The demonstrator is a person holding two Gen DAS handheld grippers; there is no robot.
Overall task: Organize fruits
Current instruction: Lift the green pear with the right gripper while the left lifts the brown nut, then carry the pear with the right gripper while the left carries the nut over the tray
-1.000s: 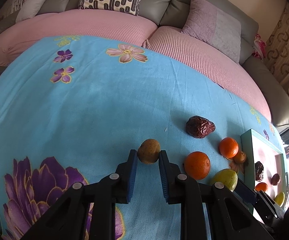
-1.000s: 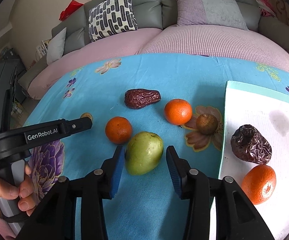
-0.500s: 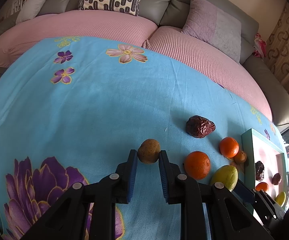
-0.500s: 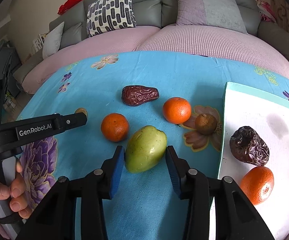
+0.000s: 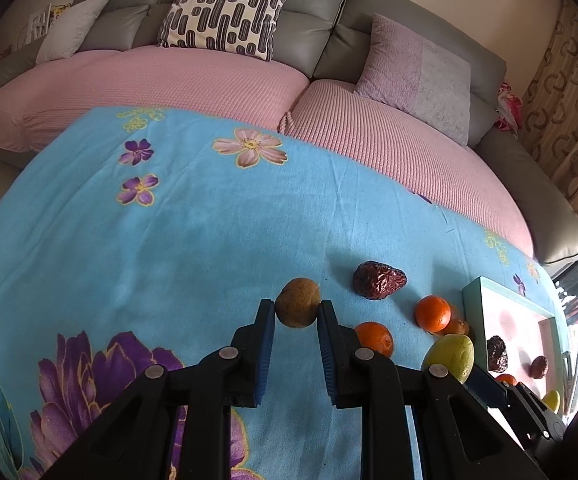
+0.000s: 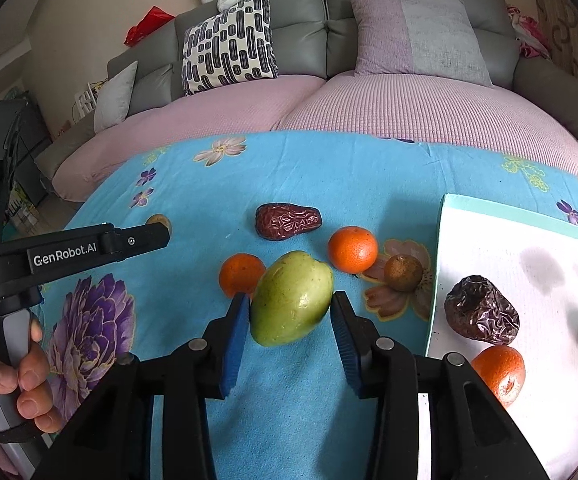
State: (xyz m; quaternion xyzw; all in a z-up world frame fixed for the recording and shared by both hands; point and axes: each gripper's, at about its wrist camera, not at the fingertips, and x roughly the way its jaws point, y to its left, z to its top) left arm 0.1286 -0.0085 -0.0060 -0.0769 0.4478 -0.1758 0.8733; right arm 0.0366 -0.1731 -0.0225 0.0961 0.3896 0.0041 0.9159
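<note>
My left gripper (image 5: 295,314) is shut on a small brown round fruit (image 5: 297,300), just above the blue flowered cloth (image 5: 209,240). My right gripper (image 6: 289,306) is shut on a green mango (image 6: 291,298), which hangs slightly over the cloth and covers part of an orange (image 6: 237,272). On the cloth lie a dark red date (image 6: 287,221), a second orange (image 6: 352,249) and a brown fruit (image 6: 403,272). The white tray (image 6: 489,210) with a teal rim at the right holds a wrinkled date (image 6: 481,312) and an orange (image 6: 499,372).
A person's hand (image 6: 5,376) grips the left tool's handle at the lower left. A grey sofa with pink covers (image 6: 409,108) and cushions curves behind the cloth. The tray (image 5: 485,290) lies at the far right in the left wrist view.
Both grippers have risen a little with their fruit held. The mango now overlaps the orange behind it, and more of the sofa shows in both views.
</note>
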